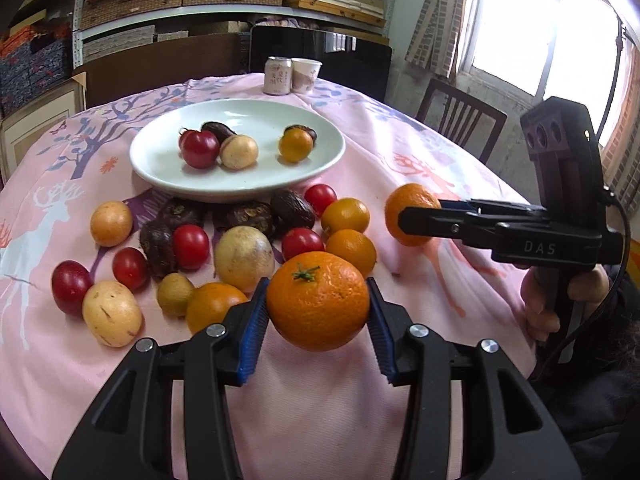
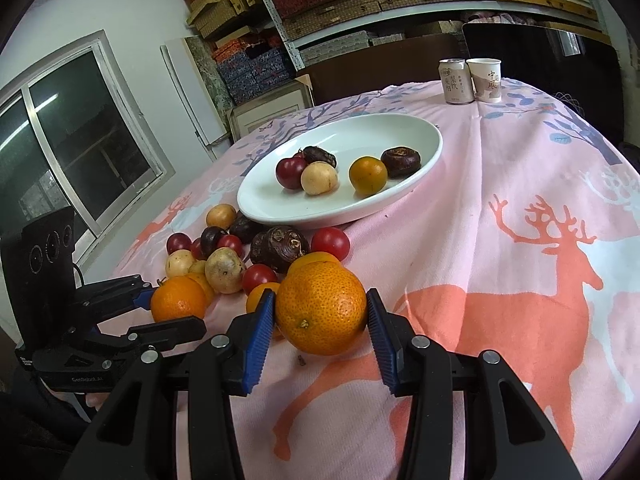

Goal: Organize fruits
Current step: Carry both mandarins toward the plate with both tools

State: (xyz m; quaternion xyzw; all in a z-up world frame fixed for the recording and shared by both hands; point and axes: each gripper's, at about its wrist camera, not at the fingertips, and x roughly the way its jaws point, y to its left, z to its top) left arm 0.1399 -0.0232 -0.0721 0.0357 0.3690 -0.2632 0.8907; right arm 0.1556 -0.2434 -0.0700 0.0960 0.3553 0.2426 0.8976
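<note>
My left gripper is shut on a stemmed orange, blue pads pressed on both its sides, at the near edge of the fruit pile. My right gripper is shut on a second orange over the pink cloth. Each shows in the other view: the right gripper with its orange at the right, the left gripper with its orange at the left. Beyond stands a white plate holding a red fruit, a pale yellow one, a small orange and dark fruits.
Several loose fruits, red, yellow, dark brown and small orange, lie on the cloth in front of the plate. A can and a paper cup stand at the far edge. A wooden chair is at the right. A hand grips the right handle.
</note>
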